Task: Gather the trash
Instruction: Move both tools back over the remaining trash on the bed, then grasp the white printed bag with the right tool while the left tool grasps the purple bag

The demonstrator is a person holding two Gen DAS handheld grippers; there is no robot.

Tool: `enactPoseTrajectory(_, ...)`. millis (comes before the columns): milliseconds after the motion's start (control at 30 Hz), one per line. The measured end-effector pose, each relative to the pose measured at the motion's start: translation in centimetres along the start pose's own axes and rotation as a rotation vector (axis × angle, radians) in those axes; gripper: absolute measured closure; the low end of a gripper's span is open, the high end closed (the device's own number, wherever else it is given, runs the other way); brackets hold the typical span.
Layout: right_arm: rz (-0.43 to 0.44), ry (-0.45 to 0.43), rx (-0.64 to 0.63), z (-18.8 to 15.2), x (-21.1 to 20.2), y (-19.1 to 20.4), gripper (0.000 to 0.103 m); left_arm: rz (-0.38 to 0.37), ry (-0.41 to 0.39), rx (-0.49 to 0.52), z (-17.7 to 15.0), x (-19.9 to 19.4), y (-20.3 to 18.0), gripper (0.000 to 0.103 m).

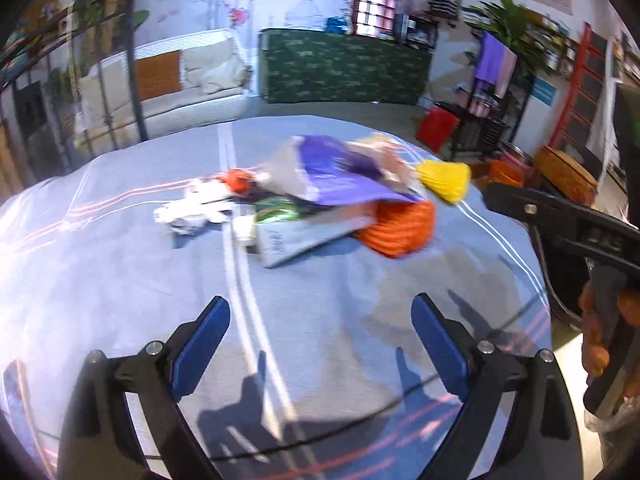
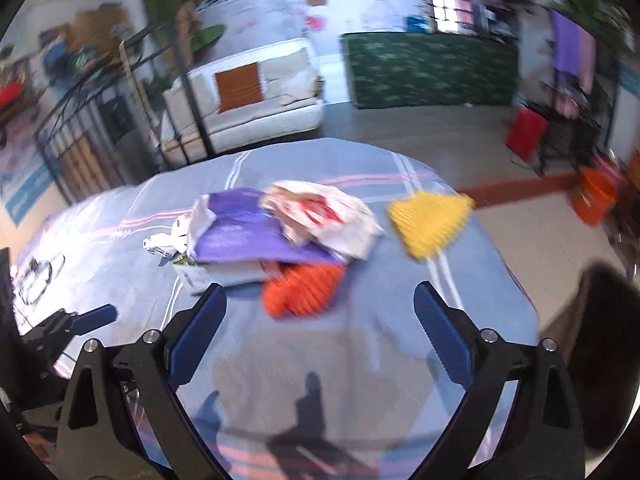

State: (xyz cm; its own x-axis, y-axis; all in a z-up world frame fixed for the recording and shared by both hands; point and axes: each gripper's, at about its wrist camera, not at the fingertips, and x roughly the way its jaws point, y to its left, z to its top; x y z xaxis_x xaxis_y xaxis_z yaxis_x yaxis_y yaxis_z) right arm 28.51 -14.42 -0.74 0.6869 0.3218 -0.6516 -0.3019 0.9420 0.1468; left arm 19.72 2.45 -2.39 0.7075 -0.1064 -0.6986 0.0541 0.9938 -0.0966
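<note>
A pile of trash lies in the middle of the blue tablecloth (image 1: 120,280): a purple bag (image 1: 340,176), crumpled white paper (image 1: 188,212), a flat grey-white packet (image 1: 304,236) and a small orange-red scrap (image 1: 238,180). An orange knitted piece (image 1: 400,228) and a yellow knitted piece (image 1: 444,180) lie at its right. My left gripper (image 1: 320,340) is open and empty, short of the pile. In the right wrist view the purple bag (image 2: 240,232), a white-and-red bag (image 2: 324,212), the orange piece (image 2: 300,288) and the yellow piece (image 2: 432,216) show. My right gripper (image 2: 320,320) is open and empty, just before the orange piece.
The table's right edge drops to the floor, with an orange bucket (image 2: 596,196) and a red bin (image 2: 526,132) beyond. A white sofa (image 2: 256,96) and a green patterned panel (image 2: 432,68) stand behind. A dark chair back (image 2: 600,340) is at the right.
</note>
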Motion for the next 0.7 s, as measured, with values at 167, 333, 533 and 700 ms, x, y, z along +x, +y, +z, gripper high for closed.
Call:
enactPoseTrajectory(167,-0.071,0.011,-0.115,2.9,4.4,2.2,0.012,0.013,-0.011,-0.03,0.1,0.1,2.3,0.012)
enactPoseTrajectory(333,-0.135,0.055,-0.157,4.4,8.5,2.7,0.025,0.004,0.0,-0.029,0.2,0.8,2.7,0.012)
enactPoseTrajectory(533,-0.18,0.071,-0.198,4.5,10.2,3.0,0.052,-0.011,0.0,-0.053,0.8,1.3,3.4,0.012)
enactPoseTrajectory(700,-0.167,0.067,-0.148,4.1,10.3,1.8,0.084,0.002,-0.018,-0.044,2.4,2.0,4.2,0.018)
